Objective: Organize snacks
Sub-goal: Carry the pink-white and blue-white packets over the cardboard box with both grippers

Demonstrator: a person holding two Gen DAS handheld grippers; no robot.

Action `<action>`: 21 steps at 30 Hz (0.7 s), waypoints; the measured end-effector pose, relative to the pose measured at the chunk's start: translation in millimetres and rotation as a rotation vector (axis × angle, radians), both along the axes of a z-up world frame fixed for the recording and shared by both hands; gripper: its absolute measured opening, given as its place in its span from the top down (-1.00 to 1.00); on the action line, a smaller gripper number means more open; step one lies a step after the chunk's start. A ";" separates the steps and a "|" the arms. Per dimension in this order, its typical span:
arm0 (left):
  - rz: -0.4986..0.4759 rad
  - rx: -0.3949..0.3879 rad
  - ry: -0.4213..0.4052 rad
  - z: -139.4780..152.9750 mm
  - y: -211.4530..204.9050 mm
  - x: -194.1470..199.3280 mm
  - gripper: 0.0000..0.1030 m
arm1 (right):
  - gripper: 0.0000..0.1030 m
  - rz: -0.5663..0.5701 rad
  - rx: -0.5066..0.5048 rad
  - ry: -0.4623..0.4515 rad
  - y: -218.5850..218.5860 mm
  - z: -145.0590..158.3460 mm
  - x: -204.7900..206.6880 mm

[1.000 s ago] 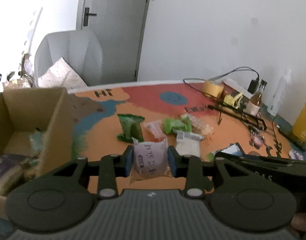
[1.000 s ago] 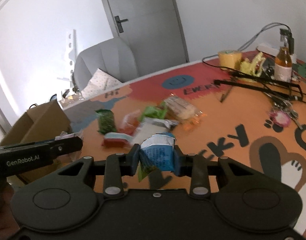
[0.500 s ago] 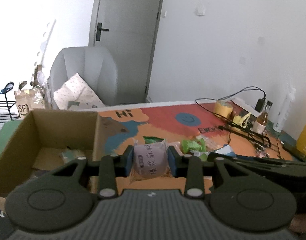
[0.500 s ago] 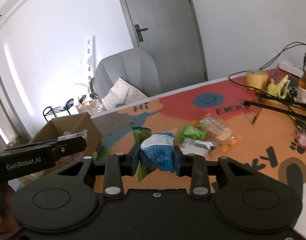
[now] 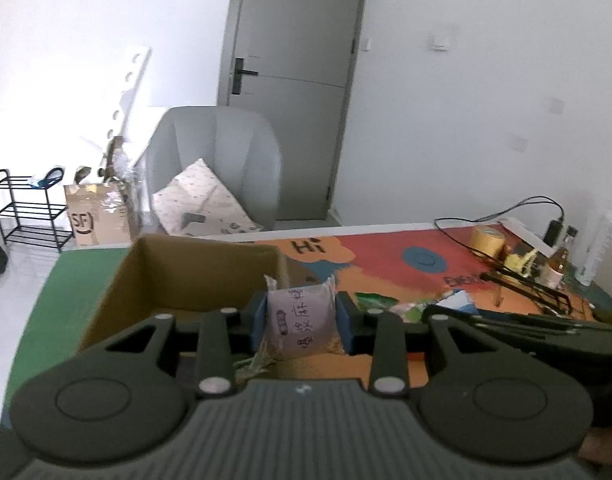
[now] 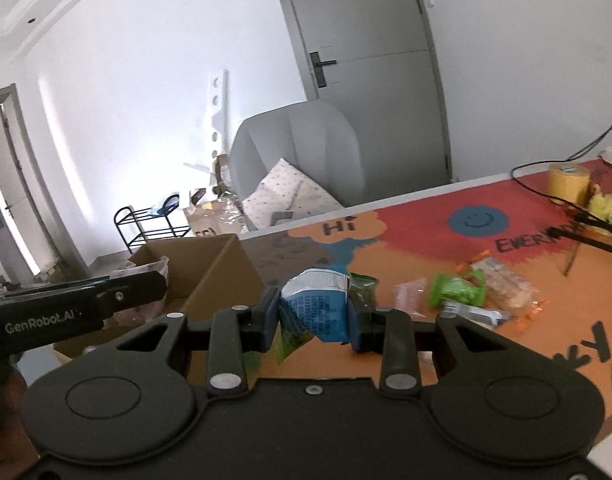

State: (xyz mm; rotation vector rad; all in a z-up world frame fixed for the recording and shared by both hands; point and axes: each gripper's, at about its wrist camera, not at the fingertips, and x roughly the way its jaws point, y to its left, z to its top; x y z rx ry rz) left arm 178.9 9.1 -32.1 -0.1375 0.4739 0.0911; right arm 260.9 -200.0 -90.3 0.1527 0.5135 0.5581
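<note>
My left gripper (image 5: pixel 301 317) is shut on a pale pink snack packet (image 5: pixel 301 316) with dark writing, held over the right wall of an open cardboard box (image 5: pixel 177 276). My right gripper (image 6: pixel 314 317) is shut on a blue-and-white snack packet (image 6: pixel 318 308), held above the table just right of the same box (image 6: pixel 213 264). Several loose snacks lie on the mat: a green packet (image 6: pixel 458 290), a biscuit pack (image 6: pixel 502 284) and a pinkish packet (image 6: pixel 410 298). The left gripper's body (image 6: pixel 73 308) shows at the left of the right wrist view.
The table carries a colourful mat (image 6: pixel 426 224). At its far right stand a yellow tape roll (image 5: pixel 486 240), cables, a black rack (image 5: pixel 526 284) and bottles. A grey armchair (image 5: pixel 217 168) with a pillow, a paper bag and a black shoe rack (image 5: pixel 25 208) stand beyond the table.
Both grippers have swung left toward the cardboard box, each keeping its packet. The left packet now hangs over the box's right wall; the box has come nearer in both views.
</note>
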 end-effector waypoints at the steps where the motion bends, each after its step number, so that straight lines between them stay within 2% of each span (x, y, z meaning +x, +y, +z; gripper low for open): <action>1: 0.005 0.000 0.004 0.3 5.1 -0.5 0.32 | 0.37 0.007 0.000 -0.002 3.7 0.7 0.0; 15: 0.109 -0.067 0.037 -11.5 65.0 1.4 0.31 | 0.37 0.054 -0.030 -0.028 41.5 9.7 -7.4; 21: 0.151 -0.073 0.056 -13.7 80.6 -4.5 0.17 | 0.37 0.075 -0.035 -0.037 60.1 13.5 -9.7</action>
